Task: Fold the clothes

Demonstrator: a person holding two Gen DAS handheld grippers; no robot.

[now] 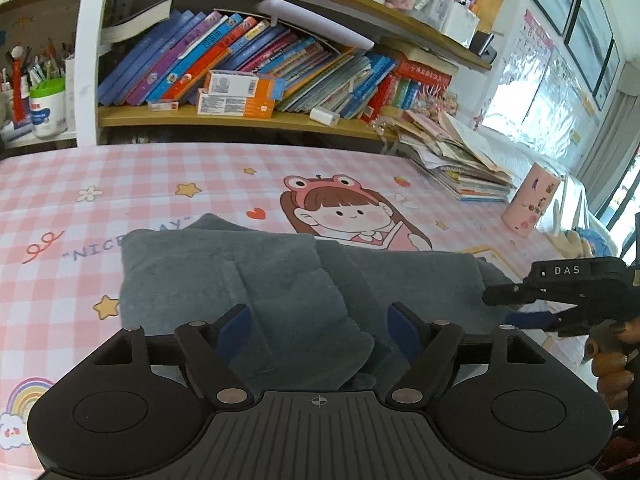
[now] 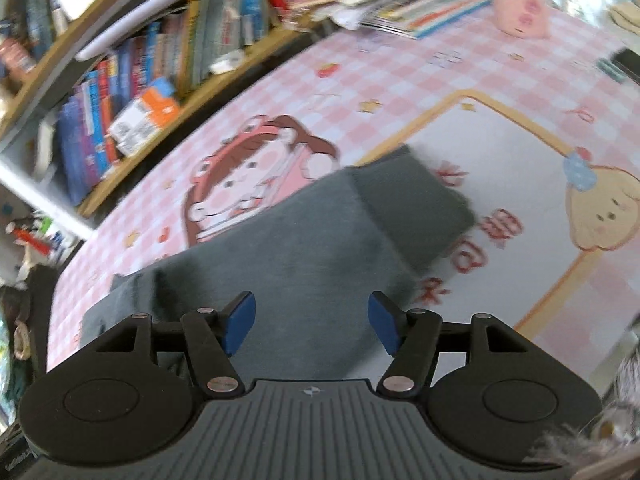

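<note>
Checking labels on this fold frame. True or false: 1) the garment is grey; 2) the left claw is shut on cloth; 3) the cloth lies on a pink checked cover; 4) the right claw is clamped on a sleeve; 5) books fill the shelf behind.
1) The soft grey fleece garment is grey: true.
2) The left claw is shut on cloth: false. Its blue pads stand apart over the garment, nothing pinched.
3) The garment lies on the pink checked cartoon-print cover: true.
4) The right claw is clamped on a sleeve: false. Its pads are apart, with the cloth below them, not gripped.
5) A row of colourful books fills the wooden shelf: true.
</note>
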